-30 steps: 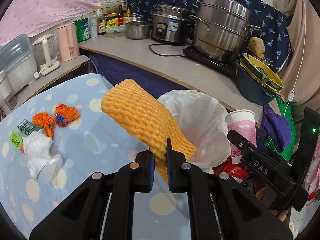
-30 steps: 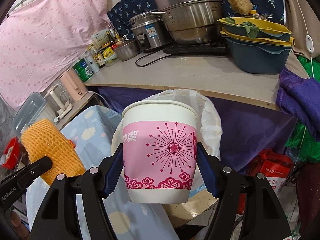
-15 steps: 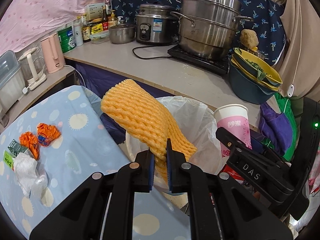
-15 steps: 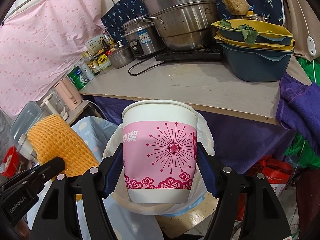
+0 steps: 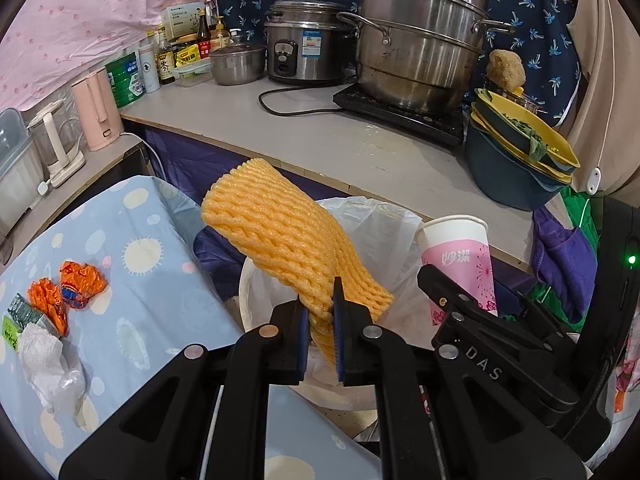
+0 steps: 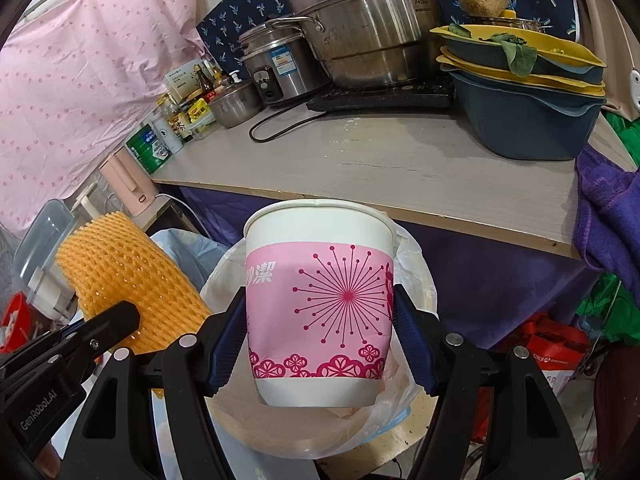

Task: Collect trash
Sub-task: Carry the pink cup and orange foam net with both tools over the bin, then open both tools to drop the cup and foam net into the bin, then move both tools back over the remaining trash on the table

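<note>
My left gripper (image 5: 320, 312) is shut on an orange foam fruit net (image 5: 280, 236), which hangs over the white-lined trash bin (image 5: 384, 224). My right gripper (image 6: 318, 320) is shut on a pink and white paper cup (image 6: 320, 300), held upright above the same bin (image 6: 416, 280). The cup (image 5: 460, 256) and right gripper show at the right of the left wrist view. The net (image 6: 120, 276) and left gripper (image 6: 72, 344) show at the left of the right wrist view. On the blue spotted tablecloth (image 5: 152, 288) lie two orange wrappers (image 5: 64, 288), a green packet (image 5: 20, 316) and a crumpled white tissue (image 5: 44, 364).
A grey counter (image 5: 320, 140) behind the bin carries a steel steamer pot (image 5: 420, 40), a rice cooker (image 5: 308, 40), stacked blue and yellow basins (image 5: 516, 160), bottles and a pink kettle (image 5: 96, 108). Purple cloth (image 6: 612, 216) and red bags (image 6: 556, 352) lie at the right.
Both grippers have moved toward the bin with their loads; the net and the cup now hang over its opening. The table trash has slid to the left of the view.
</note>
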### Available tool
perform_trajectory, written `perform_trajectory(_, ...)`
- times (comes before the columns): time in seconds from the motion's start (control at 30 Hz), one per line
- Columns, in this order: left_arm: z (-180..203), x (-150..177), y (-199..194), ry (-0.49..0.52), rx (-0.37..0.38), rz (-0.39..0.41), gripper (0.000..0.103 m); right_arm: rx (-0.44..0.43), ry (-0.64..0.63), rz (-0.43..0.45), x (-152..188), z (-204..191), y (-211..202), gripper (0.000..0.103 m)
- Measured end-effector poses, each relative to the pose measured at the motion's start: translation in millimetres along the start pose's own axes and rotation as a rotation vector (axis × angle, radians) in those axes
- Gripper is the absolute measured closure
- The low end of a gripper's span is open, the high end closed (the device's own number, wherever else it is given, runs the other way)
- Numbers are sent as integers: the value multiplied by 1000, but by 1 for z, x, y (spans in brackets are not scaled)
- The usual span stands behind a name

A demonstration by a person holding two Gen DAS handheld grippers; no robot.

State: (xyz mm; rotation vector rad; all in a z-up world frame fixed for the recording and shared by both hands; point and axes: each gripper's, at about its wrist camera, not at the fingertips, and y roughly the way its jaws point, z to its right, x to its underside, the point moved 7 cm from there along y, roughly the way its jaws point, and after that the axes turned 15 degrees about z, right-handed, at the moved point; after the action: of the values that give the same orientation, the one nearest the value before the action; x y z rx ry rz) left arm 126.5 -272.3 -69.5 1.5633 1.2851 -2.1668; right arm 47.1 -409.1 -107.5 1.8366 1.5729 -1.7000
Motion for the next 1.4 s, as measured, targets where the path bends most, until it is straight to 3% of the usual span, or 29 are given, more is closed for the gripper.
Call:
perform_trajectory(0.47,1,-3,15,-2,-6,8,90,23,-5,-14,1,2,14,33)
perform_trajectory(0.57,3,-6,16,7,-11,17,83,24,1,-5,-2,1,15,33)
perform_trajectory(0.7,3,-9,13,18,-20,42,63,23,5,0,-6,-1,15,33)
perform_trajectory(1.23,-5,-14,6,8,-51,67,45,29,-7,23,-16,-2,6,32)
perform_trajectory(1.4,-12,-14,5,-1,-59,69,45,28,-16,29,-16,-6,5,29)
